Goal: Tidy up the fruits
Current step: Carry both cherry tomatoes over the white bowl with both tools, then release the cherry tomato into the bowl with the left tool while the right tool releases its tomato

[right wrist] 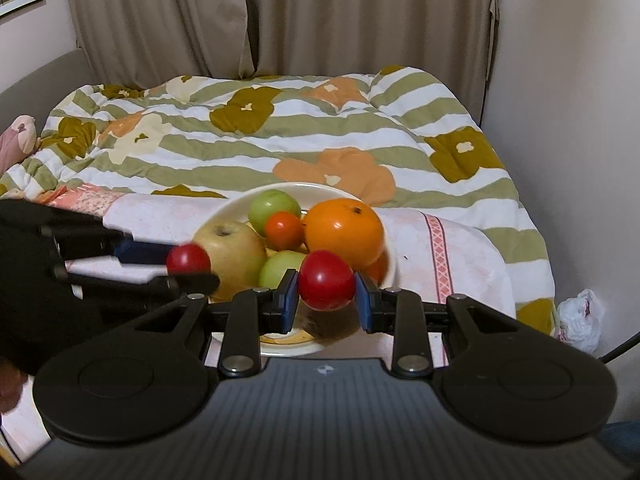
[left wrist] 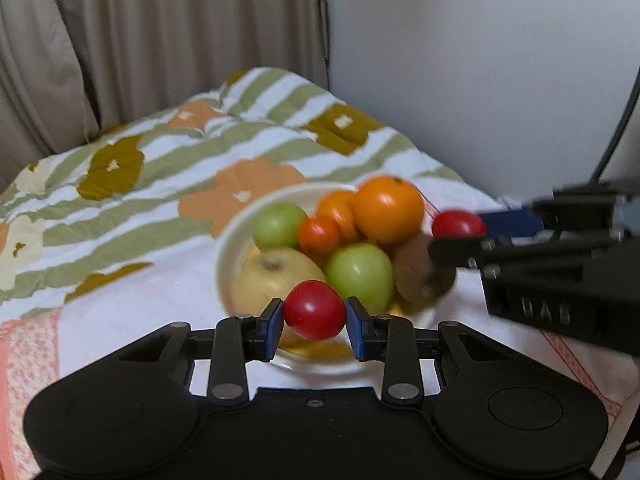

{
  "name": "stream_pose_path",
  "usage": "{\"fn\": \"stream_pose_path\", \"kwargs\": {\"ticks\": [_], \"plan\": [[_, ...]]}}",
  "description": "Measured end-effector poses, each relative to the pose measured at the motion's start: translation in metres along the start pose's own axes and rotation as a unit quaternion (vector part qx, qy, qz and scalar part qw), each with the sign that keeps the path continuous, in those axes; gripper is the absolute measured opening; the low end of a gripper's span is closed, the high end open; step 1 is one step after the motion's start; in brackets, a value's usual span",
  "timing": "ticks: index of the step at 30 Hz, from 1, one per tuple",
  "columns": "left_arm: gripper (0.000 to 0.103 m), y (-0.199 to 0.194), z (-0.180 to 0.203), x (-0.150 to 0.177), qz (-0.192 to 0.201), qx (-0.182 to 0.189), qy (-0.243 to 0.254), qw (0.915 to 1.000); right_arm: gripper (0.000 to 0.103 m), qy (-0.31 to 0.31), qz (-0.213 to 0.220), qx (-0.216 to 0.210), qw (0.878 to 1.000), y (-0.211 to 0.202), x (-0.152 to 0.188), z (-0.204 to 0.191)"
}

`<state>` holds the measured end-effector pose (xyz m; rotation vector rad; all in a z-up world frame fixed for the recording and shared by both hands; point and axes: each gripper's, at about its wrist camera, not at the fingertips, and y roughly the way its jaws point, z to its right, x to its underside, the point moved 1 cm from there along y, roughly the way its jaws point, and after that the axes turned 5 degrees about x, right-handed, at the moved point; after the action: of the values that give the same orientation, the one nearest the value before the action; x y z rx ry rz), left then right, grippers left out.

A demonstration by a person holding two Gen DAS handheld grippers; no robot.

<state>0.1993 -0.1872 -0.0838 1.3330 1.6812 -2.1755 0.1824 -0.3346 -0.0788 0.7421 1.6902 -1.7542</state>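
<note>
Each gripper holds one small red fruit, and both hang just above the white bowl (right wrist: 224,210), which sits on a pale cloth (right wrist: 440,256) on the bed (right wrist: 304,128). The left gripper (left wrist: 314,318) has its jaws closed on a red fruit (left wrist: 314,310) over the near rim of the bowl. The right gripper (right wrist: 327,294) has its jaws closed on another red fruit (right wrist: 327,280) over the near right side of the bowl. The bowl is already piled high with a yellow apple (right wrist: 230,252), two green apples, a big orange (right wrist: 344,230), a small orange fruit (right wrist: 284,231) and a brown kiwi (left wrist: 420,276) at the bowl's right edge. The red fruits are round and smooth, so I think one could slip out if the squeeze gets loose. If a red fruit is dropped on top of the pile, it may roll off, or knock the kiwi over the rim. The bed is soft, so a push on the bowl could tip it. The two grippers are near each other over the bowl and could bump. There is little free room inside the bowl. Left of the bowl and behind it, the striped blanket (right wrist: 360,96) has lots of open room. Right of the bowl, the bed ends near a wall (right wrist: 568,80).
</note>
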Motion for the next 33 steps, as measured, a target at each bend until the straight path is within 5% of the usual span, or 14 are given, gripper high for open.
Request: {"fn": "stream_pose_path", "kwargs": {"ticks": [9, 10, 11, 13, 33], "plan": [[0.038, 0.015, 0.008, 0.005, -0.021, -0.003, -0.002, 0.9998, 0.045, -0.001, -0.001, -0.005, 1.0, 0.0, 0.005, 0.006], [0.05, 0.013, 0.008, 0.005, -0.017, -0.002, -0.004, 0.9999, 0.045, -0.001, 0.0, -0.005, 1.0, -0.001, 0.005, 0.004], [0.076, 0.011, 0.008, 0.004, -0.013, -0.004, -0.005, 0.9999, 0.045, -0.001, 0.001, -0.006, 1.0, -0.002, 0.005, 0.003], [0.102, 0.003, 0.009, 0.003, 0.003, -0.017, -0.007, 0.9998, 0.045, -0.002, 0.004, -0.006, 1.0, -0.005, 0.005, 0.0], [0.102, -0.055, -0.03, 0.036, 0.019, -0.088, -0.05, 0.9947, 0.045, -0.034, -0.009, -0.043, 0.998, 0.008, 0.005, -0.06]]}}
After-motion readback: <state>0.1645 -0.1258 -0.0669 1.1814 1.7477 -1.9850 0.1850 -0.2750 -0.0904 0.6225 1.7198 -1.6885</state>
